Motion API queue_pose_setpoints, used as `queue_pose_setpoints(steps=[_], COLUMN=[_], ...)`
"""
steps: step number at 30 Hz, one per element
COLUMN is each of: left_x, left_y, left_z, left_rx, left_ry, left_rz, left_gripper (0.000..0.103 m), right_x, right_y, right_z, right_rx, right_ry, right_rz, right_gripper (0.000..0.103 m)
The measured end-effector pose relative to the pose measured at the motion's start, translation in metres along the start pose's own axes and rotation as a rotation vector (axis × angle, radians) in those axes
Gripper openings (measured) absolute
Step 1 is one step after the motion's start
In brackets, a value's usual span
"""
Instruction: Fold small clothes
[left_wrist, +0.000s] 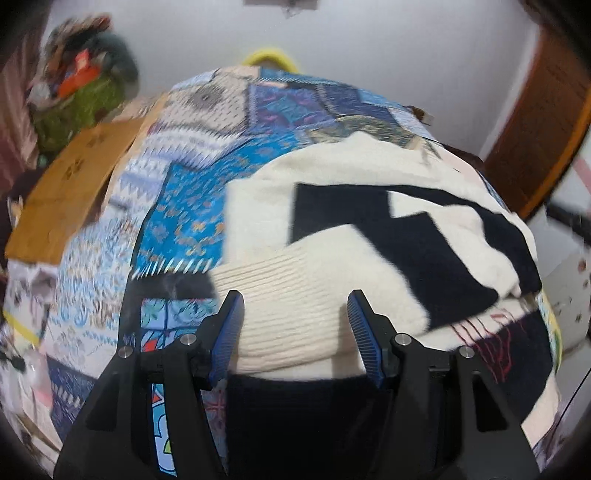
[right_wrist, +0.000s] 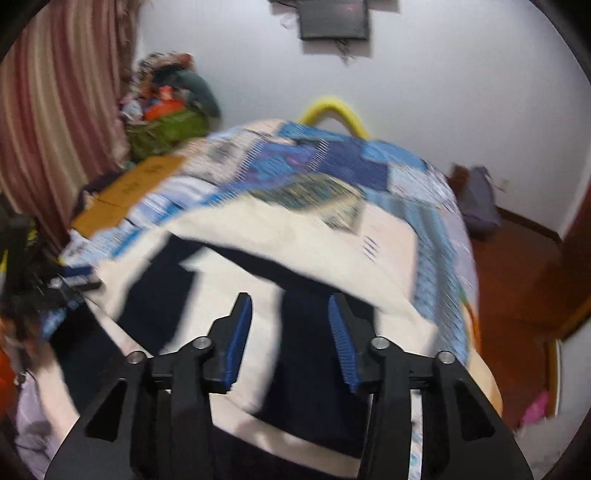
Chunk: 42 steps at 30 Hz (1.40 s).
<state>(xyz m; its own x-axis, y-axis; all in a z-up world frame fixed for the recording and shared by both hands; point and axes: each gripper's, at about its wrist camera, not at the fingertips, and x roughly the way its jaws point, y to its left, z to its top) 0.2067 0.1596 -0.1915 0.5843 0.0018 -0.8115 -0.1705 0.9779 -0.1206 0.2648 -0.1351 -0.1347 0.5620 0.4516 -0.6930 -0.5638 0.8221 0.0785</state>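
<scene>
You held the left gripper (left_wrist: 295, 328) with its blue-padded jaws apart and empty over the ribbed cream hem of the cream-and-navy knitted sweater (left_wrist: 369, 236), which lay spread flat on the blue patchwork quilt (left_wrist: 184, 206), probably so an edge could be taken for the fold. The right gripper (right_wrist: 290, 332) was likewise spread wide, holding nothing, above the sweater's navy panel. The green fabric basket (right_wrist: 166, 129), far left by the striped curtain (right_wrist: 55, 110), was heaped with blurred clothes.

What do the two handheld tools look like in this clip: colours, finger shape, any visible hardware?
The left tool and the right tool match: matte black angular bodies with cutouts, silver round pivot bolts, and two tapered fingers lined with ribbed blue pads. No cables, markings or sleeves show.
</scene>
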Motion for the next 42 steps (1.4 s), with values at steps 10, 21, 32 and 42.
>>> queue_pose_setpoints(steps=[10, 21, 32, 42], left_x=[0.022, -0.013, -0.012, 0.005], left_y=[0.034, -0.016, -0.011, 0.013], left_z=[-0.004, 0.017, 0.023, 0.006], left_rx=[-0.166, 0.106, 0.157, 0.07], left_ry=[0.087, -0.077, -0.052, 0.045], left_rz=[-0.03, 0.177, 0.167, 0.086], left_gripper=[0.038, 0.019, 0.02, 0.021], right_x=[0.02, 0.025, 0.053, 0.044], right_y=[-0.044, -0.058, -0.079, -0.074], right_z=[-0.062, -0.056, -0.062, -0.058], right_rx=[0.092, 0.116, 0.175, 0.133], right_ry=[0.09, 0.031, 0.086, 0.067], right_rz=[-0.053, -0.088, -0.086, -0.103], right_gripper=[0.047, 0.051, 0.025, 0.024])
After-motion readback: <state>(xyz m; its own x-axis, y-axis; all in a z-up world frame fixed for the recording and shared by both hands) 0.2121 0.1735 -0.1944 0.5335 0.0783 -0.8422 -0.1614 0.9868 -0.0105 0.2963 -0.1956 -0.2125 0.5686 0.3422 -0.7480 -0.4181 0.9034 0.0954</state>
